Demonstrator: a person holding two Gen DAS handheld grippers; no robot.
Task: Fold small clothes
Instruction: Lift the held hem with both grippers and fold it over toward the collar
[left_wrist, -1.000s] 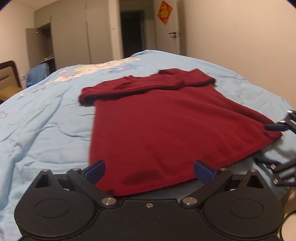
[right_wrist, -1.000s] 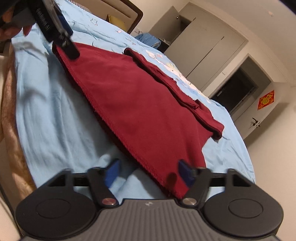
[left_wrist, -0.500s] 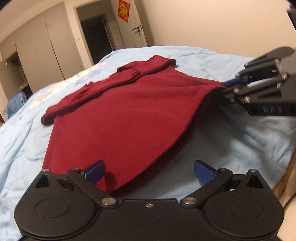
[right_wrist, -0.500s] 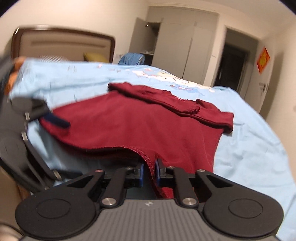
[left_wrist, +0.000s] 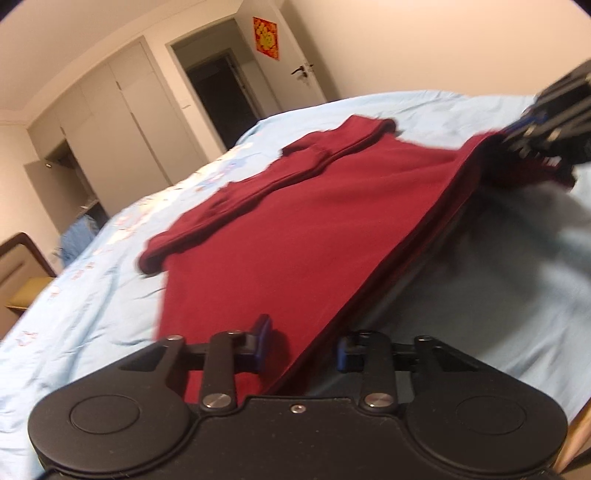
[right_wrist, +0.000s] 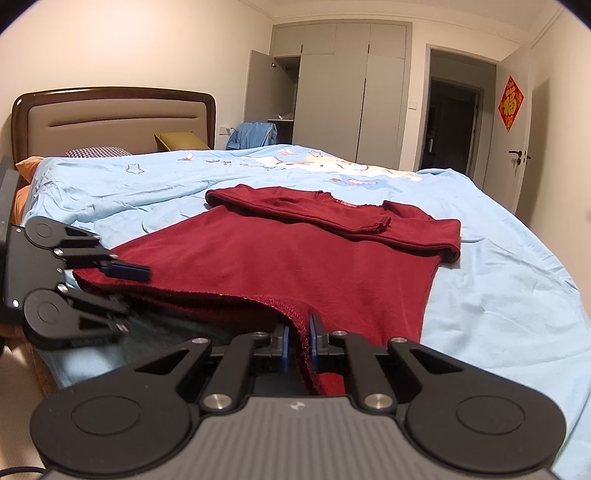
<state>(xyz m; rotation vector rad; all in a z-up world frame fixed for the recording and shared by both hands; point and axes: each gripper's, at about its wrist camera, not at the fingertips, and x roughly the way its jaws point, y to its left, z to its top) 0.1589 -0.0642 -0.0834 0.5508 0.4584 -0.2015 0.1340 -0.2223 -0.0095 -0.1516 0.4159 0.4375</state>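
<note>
Left gripper (left_wrist: 301, 345) jaws narrower than half second ago, now straddling hem corner of red shirt (left_wrist: 295, 236), gap still visible, blue pads not yet touching cloth on both sides; right gripper (right_wrist: 297, 343), open a second ago, now clamped on opposite hem corner; hem between both claws lifted off blue bedsheet (right_wrist: 498, 280), shadow beneath; far sleeves unmoved.

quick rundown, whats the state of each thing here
red shirt: flat on the bed, sleeves folded in, near hem lifted
right gripper: shut on the hem
left gripper: open, around the hem corner
wardrobe door: open
bedroom door: open
</note>
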